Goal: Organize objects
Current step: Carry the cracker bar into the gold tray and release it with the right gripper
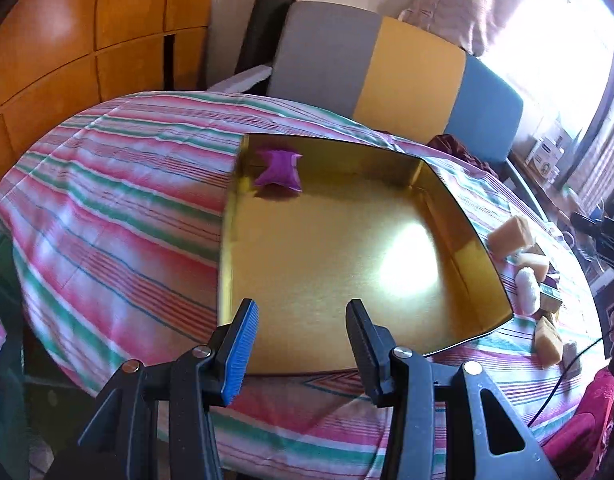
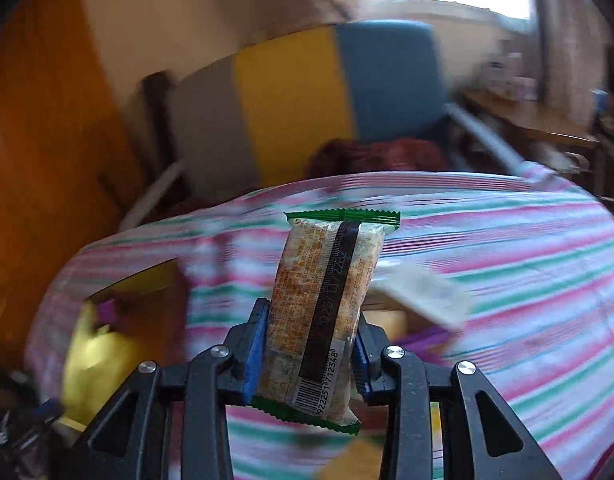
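The left gripper (image 1: 303, 344) hangs over the near edge of a shallow gold tray (image 1: 459, 216) with its jaws apart and nothing between them. The tray sits on a table covered by a pink, green and white striped cloth (image 1: 119, 208). Inside the tray, at its far left corner, lies one small purple packet (image 1: 278, 171). Just beside the tray's right wall a loose cluster of wrapped snacks (image 1: 523, 252) rests on the cloth. The right gripper (image 2: 311, 344) is clamped on a green-edged snack packet (image 2: 327, 280), which stands upright between the pads, barcode at the bottom, above the cloth. In the blurred right wrist view the tray appears to the lower left, apart from the held packet
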Motion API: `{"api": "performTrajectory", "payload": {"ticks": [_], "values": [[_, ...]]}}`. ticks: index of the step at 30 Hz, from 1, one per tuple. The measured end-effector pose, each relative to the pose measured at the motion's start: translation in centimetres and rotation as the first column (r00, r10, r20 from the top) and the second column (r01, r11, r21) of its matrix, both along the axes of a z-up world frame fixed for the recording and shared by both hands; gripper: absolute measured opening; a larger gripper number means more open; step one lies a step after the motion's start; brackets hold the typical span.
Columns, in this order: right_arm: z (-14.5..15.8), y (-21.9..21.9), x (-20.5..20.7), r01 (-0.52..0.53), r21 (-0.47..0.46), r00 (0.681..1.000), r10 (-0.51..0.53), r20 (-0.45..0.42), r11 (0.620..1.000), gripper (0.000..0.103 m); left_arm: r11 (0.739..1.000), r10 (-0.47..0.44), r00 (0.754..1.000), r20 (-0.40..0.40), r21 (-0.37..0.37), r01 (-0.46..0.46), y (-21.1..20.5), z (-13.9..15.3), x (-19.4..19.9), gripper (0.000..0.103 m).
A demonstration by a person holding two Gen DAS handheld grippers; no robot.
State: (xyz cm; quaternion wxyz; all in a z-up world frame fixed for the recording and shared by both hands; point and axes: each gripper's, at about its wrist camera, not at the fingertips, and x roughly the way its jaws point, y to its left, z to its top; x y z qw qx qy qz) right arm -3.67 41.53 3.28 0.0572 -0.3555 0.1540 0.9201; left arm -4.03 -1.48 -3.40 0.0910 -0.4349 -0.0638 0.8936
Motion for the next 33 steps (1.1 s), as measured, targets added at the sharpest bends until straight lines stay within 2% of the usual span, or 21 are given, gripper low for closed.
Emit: {"api": "performTrajectory", "payload": {"ticks": [2,4,9,13,16,20,22,26,33], "values": [[-0.2,-4.2,-1.6,-0.115,-0.025,0.993,0.116,0.023,0.993,0.037,1.000,0.014,1.000,-0.005,-0.006,-0.014,-0.7,0.1,0.2,0.046],[-0.9,-8.7,-3.2,-0.224,-0.063,0.973,0.227,0.043,0.973,0.037,0.999,0.036,0.999,-0.020,-0.025,-0.037,-1.5,0.3,0.5,0.046],[-4.1,-19.6,-7.2,-0.416,-0.114,0.894,0.429,0.132,0.902,0.037,0.992,0.112,0.992,-0.051,-0.059,-0.115,-3.4,1.4,0.8,0.046],[-7.4,-25.8,-10.6,-0.466,-0.161,0.841,0.492,0.224,0.870,0.037,0.981,0.146,0.986,-0.084,-0.113,-0.155,-4.3,2.1,1.3,0.046],[-9.3,-29.0,-13.4,-0.472,-0.179,0.819,0.504,0.275,0.863,0.038,0.973,0.173,0.980,-0.097,-0.140,-0.185,-4.9,2.4,1.5,0.046],[-10.8,-31.2,-15.5,-0.475,-0.230,0.802,0.525,0.284,0.850,0.043,0.958,0.192,0.973,-0.129,-0.192,-0.214,-5.0,2.6,1.6,0.046],[-11.1,-31.7,-16.0,-0.473,-0.226,0.805,0.522,0.281,0.852,0.043,0.952,0.193,0.970,-0.150,-0.211,-0.223,-5.1,2.9,1.8,0.046],[-10.5,-31.4,-14.9,-0.489,-0.218,0.806,0.533,0.257,0.845,0.043,0.944,0.185,0.964,-0.192,-0.237,-0.228,-4.8,3.7,2.2,0.046],[-8.5,-29.0,-12.4,-0.489,-0.183,0.833,0.519,0.192,0.853,0.043,0.941,0.162,0.962,-0.220,-0.258,-0.217,-3.8,4.6,2.8,0.046]]}}
